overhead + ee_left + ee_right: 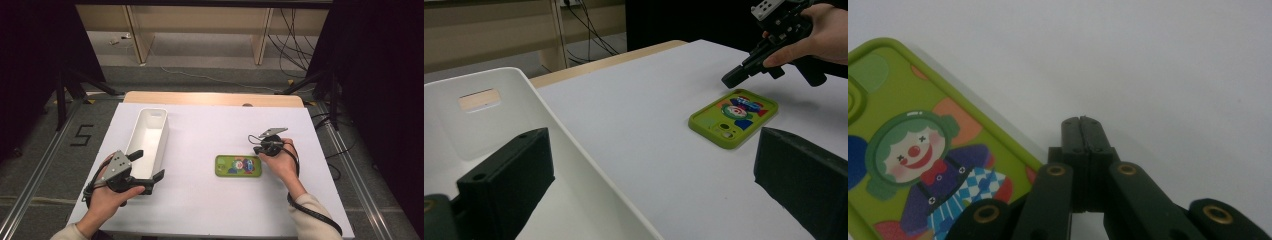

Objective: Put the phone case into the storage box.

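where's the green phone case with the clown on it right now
The green rubbery phone case with a clown picture lies flat on the white table, right of centre in the high view, just beside the closed right gripper and well right of the white plastic bin.

**Bright tabletop, dark surroundings**

Even overhead light falls on the white tabletop (210,200), which reads pale grey in the high view, while black curtains at both sides swallow detail. Shadows are soft and short: a faint one lies under the phone case (238,165) and beside the white bin (150,131). All three pictures are soft and slightly grainy. In the left gripper view, the near black jaws blur. The right gripper view dims toward its corners, with its claw (1082,121) dark and low in contrast.
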A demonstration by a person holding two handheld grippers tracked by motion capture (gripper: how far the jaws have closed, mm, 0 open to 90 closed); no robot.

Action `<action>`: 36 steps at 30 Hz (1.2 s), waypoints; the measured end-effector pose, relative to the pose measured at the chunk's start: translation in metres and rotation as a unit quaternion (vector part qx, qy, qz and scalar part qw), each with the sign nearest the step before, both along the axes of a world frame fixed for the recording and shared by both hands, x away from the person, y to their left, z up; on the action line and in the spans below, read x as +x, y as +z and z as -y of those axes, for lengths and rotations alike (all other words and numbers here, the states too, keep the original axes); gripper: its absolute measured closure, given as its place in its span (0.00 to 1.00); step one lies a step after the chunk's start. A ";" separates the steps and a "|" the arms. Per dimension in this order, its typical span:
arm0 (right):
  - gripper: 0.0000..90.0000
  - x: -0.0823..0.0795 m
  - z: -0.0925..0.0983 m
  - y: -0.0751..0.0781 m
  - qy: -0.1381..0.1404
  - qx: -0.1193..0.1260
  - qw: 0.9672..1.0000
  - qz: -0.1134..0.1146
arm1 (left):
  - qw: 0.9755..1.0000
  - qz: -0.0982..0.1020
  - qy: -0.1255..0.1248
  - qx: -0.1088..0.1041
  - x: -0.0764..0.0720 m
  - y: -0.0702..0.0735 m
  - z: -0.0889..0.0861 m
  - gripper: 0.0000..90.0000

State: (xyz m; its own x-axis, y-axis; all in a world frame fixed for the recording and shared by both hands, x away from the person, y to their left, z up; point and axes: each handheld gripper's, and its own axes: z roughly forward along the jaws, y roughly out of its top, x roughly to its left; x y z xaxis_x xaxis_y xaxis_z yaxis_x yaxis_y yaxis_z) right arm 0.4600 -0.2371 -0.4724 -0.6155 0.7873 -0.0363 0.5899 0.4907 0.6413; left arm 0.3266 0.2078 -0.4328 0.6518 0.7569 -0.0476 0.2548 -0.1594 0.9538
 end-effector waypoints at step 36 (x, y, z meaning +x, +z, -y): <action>1.00 -0.047 -0.007 0.005 0.114 -0.057 0.990 -0.062 | 1.000 -0.001 -0.001 0.001 -0.001 0.000 0.001 0.03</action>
State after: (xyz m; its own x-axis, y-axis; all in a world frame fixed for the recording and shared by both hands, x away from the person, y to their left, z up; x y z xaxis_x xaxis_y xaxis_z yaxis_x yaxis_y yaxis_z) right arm 0.4133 -0.2305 -0.4675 -0.7825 0.6219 -0.0298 0.5255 0.6854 0.5040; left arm 0.3256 0.2071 -0.4324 0.6539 0.7551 -0.0477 0.2555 -0.1611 0.9533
